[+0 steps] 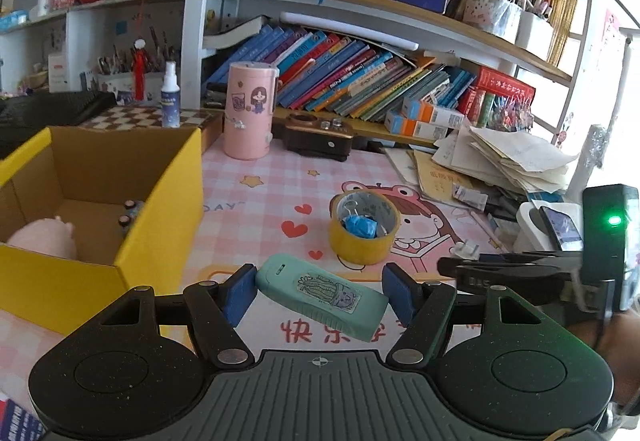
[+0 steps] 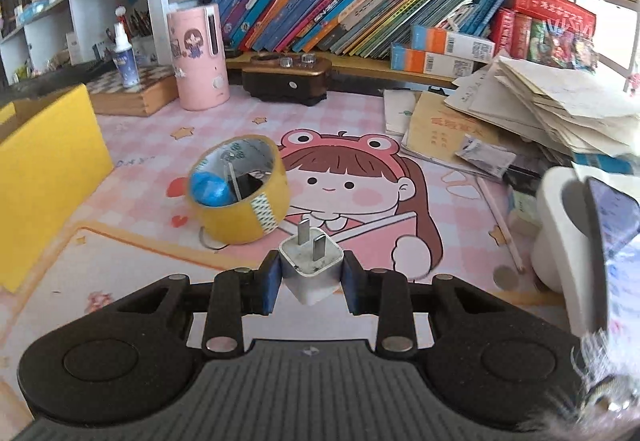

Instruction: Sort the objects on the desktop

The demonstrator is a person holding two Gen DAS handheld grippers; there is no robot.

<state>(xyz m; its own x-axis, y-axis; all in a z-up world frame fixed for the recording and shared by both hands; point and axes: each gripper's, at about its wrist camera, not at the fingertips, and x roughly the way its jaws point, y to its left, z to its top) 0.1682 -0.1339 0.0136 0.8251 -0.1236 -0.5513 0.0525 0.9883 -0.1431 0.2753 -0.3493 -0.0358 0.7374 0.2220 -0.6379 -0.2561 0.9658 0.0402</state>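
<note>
1. Here we see the left gripper [image 1: 320, 295] with its 2 blue pads [image 1: 240, 293] closed on a mint-green device [image 1: 322, 295] that carries a cactus sticker; the device lies slanted across the gap, lifted above the mat.
2. We see the right gripper [image 2: 310, 277] squeezed narrow on a white charger plug [image 2: 312, 269], its 2 metal prongs pointing up and away from the camera.
3. Just beyond both grippers a yellow tape roll [image 1: 362, 227] stands on the pink cartoon mat [image 1: 260, 201]; inside its ring we see a blue crumpled thing [image 1: 360, 227] and a binder clip [image 1: 347, 207].
4. To the left an open yellow box [image 1: 160, 225] holds a pink plush toy [image 1: 44, 239] and some small dark-capped items that we cannot identify.
5. Further back a pink cylinder [image 1: 249, 111] with a girl sticker stands beside a dark brown device [image 1: 316, 135].
6. On the right a pile of papers [image 1: 516, 157] lies near the leaning books [image 1: 360, 77] on the shelf.
</note>
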